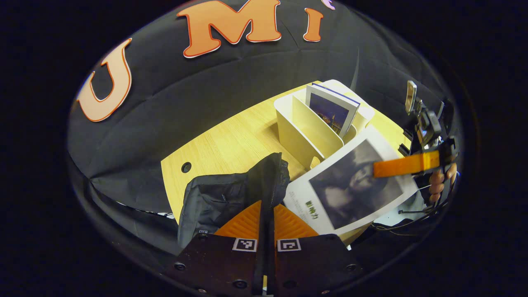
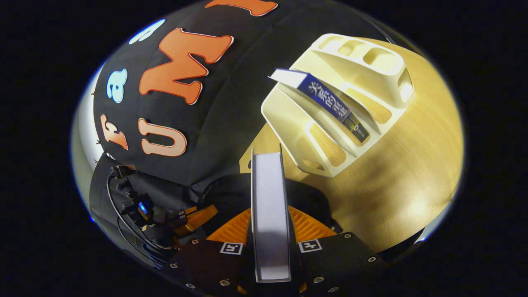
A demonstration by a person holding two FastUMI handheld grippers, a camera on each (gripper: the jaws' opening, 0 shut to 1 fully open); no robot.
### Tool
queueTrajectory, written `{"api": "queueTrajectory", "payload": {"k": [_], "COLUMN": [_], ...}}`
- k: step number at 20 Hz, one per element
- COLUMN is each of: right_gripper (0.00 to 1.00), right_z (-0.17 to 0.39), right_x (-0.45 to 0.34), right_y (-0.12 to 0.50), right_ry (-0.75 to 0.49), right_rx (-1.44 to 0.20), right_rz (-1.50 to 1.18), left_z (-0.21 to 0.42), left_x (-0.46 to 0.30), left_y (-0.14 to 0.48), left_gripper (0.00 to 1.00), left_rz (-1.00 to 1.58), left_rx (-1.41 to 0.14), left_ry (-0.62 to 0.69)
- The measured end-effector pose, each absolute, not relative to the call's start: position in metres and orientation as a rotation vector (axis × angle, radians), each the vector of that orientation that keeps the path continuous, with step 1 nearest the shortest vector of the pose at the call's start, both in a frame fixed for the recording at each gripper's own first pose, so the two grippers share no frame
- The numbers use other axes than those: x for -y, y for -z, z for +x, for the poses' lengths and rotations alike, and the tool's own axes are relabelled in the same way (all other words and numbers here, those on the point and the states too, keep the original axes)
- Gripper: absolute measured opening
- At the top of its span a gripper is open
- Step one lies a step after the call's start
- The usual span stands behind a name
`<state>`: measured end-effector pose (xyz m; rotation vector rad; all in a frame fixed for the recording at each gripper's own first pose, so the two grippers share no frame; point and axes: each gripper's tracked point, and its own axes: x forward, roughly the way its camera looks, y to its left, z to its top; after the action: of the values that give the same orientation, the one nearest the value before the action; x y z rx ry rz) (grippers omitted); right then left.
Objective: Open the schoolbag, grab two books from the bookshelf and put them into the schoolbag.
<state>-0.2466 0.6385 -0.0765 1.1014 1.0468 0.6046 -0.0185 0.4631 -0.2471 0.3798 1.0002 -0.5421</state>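
Tongs state: left tongs (image 1: 266, 225) pinched on black fabric schoolbag (image 1: 231, 198) rim, holding it up | right tongs (image 2: 270, 239) clamped on grey-covered book (image 2: 268, 206), spine forward, just above bag mouth | blue-spined book (image 2: 330, 101) in cream plastic bookshelf (image 2: 338, 136) on wooden worktop (image 2: 404, 173)

I see a light wooden table (image 1: 231, 144) with a pale grain and a small round hole (image 1: 186, 167) near its left edge. On the far right part of it stands a cream bookshelf (image 1: 305, 132) with upright dividers; one blue-covered book (image 1: 330, 109) stands in a far compartment, leaning a little. In the right gripper view the same bookshelf (image 2: 350, 103) rests on the tabletop (image 2: 404, 177) with the book's (image 2: 330, 101) dark spine facing out. Nearer, a black schoolbag (image 1: 231, 194) lies on the wood, just beside the bookshelf's near end.
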Motion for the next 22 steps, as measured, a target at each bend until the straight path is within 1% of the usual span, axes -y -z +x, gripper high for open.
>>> {"api": "queueTrajectory", "payload": {"k": [6, 8, 11, 16, 22], "right_gripper": [0.34, 0.34, 0.34, 0.34, 0.34], "right_z": [-0.253, -0.255, -0.257, -0.253, -0.265], "right_x": [-0.682, -0.696, -0.719, -0.744, -0.772], "right_y": [0.104, 0.108, 0.117, 0.128, 0.138], "right_ry": [-0.602, -0.617, -0.637, -0.623, -0.596], "right_rx": [-1.023, -0.996, -0.999, -0.989, -1.001], "right_rz": [1.147, 1.148, 1.137, 1.189, 1.224], "left_z": [-0.026, -0.031, -0.035, -0.04, -0.049], "left_x": [-0.448, -0.441, -0.433, -0.431, -0.423], "left_y": [0.249, 0.249, 0.251, 0.253, 0.257], "left_gripper": [0.04, 0.04, 0.04, 0.04, 0.04], "left_rz": [0.327, 0.304, 0.278, 0.244, 0.253], "left_rx": [-1.002, -0.999, -0.998, -0.998, -1.004], "left_ry": [0.55, 0.56, 0.568, 0.543, 0.533]}}
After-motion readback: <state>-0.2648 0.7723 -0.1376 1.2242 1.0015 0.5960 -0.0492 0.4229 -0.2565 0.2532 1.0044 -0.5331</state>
